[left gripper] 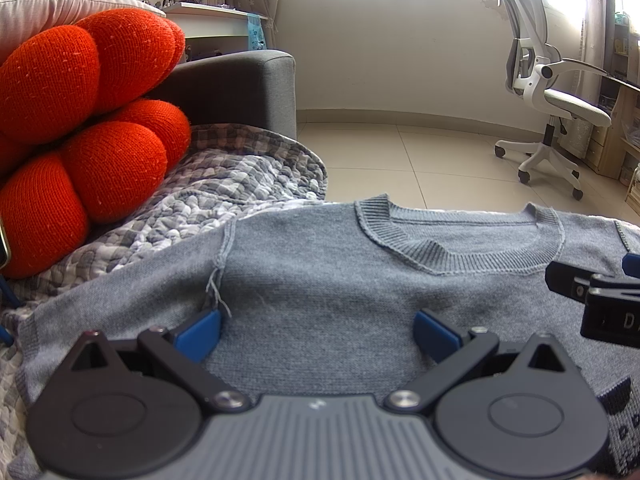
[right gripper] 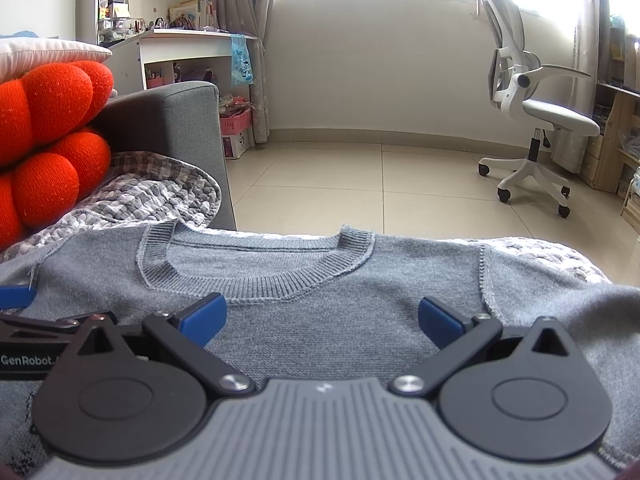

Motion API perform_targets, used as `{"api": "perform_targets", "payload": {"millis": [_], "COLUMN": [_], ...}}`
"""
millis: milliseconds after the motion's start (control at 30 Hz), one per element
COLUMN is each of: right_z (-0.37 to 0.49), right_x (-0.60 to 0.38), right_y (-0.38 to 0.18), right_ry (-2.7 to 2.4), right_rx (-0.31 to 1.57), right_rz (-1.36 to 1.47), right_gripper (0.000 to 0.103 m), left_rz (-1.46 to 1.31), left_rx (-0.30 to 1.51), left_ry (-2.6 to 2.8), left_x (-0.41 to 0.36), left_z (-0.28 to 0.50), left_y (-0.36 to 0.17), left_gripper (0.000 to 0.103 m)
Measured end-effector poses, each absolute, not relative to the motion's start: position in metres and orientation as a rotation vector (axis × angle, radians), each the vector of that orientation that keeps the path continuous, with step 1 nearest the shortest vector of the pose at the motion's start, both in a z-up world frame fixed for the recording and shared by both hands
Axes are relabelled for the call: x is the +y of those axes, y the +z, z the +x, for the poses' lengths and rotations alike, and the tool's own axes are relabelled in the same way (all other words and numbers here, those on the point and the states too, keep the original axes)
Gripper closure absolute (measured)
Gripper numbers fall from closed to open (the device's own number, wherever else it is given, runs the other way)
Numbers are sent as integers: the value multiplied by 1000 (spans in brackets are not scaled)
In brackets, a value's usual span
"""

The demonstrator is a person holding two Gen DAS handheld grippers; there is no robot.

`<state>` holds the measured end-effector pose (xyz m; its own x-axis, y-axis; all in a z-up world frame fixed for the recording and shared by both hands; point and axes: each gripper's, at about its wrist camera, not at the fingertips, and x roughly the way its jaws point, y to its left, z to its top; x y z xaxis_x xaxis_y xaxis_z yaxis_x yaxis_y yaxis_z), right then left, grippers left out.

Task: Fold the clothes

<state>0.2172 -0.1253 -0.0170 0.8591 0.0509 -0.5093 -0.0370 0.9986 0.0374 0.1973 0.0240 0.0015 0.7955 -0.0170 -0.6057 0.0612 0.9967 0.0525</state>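
Nearest the lens, the left hand-held gripper (left gripper: 317, 330) shows a ribbed grey body, two round black discs and black linkage arms ending in blue pads. Its jaws stand wide apart over the cloth and hold nothing. The right hand-held gripper (right gripper: 322, 320) is built the same way, equally spread and equally empty; its black side and a blue pad also show at the right rim of the left wrist view.

Under both lies the grey sweater (left gripper: 320, 280), a fine flat knit spread out smooth, with a ribbed round collar (right gripper: 256, 276) pointing toward the sofa's front edge. A raised shoulder seam runs down on each side, and a loose thread (left gripper: 216, 292) hangs from the left seam just beside the left blue pad. A dark knitted pattern shows on the sweater at the near right corner of the left wrist view.

The sweater rests on a puckered grey-and-white checked quilt (left gripper: 224, 184) that covers the sofa seat and drapes over its front edge. At the sofa's left end a bulging orange knot cushion (left gripper: 80, 120), coarse-knit and lobed, leans against the dark grey sofa armrest (right gripper: 168, 120), well apart from the collar but close to the left sleeve.

Beyond the front edge, pale floor tiles (right gripper: 360, 176) stretch open to the wall. A white office chair (right gripper: 532, 120) on castors stands far right, and a cluttered white desk (right gripper: 188, 48) far left.
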Motion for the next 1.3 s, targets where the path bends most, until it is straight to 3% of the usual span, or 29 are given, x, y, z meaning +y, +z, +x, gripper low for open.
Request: {"api": "perform_targets", "payload": {"millis": [1300], "right_z": [216], "right_x": [-128], "right_y": [-15], "right_ry": [49], "right_rx": [534], "right_rz": [26], "right_gripper": [0], "left_rz": [71], "left_rx": [649], "left_ry": [-41], "left_x": [24], "left_z": [197], "left_y": [2], "left_gripper": [0]}}
